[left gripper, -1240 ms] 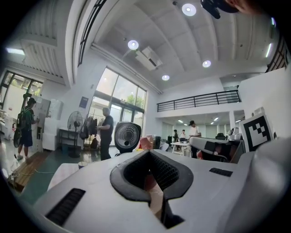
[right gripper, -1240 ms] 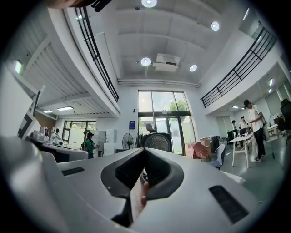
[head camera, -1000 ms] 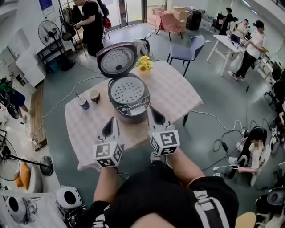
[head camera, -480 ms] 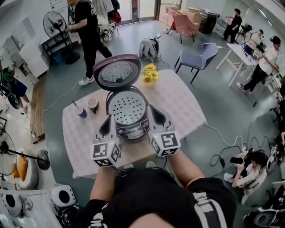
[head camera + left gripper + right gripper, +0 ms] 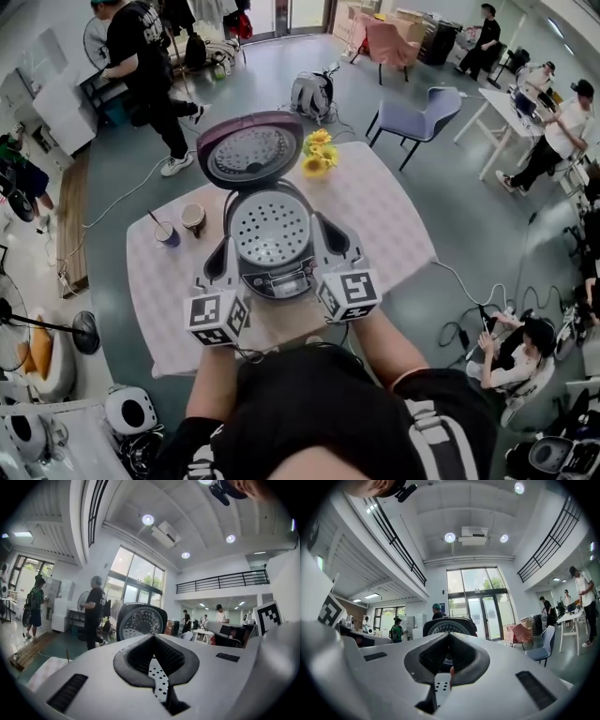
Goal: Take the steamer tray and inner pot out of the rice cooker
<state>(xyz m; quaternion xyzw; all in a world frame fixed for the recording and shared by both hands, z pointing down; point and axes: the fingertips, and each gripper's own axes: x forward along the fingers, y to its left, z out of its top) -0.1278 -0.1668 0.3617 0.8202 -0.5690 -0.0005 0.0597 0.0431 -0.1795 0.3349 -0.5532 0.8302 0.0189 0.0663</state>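
Rice cooker (image 5: 272, 274) open on the checked table (image 5: 394, 216), with the steamer tray (image 5: 269, 227) seated in its mouth.

A blue cup (image 5: 167, 233) and a brown cup (image 5: 194, 218) stood well out at the cooker's nine o'clock. The left gripper (image 5: 227, 248), jaws clenched on nothing, lay just beside the cooker at eight o'clock. The perforated tray covered the opening, so no inner pot could be made out. The lid (image 5: 248, 150) stood raised at twelve o'clock. The right gripper (image 5: 323, 234), also clenched and empty, flanked the cooker at four o'clock. Yellow flowers (image 5: 317, 155) sat at one o'clock.
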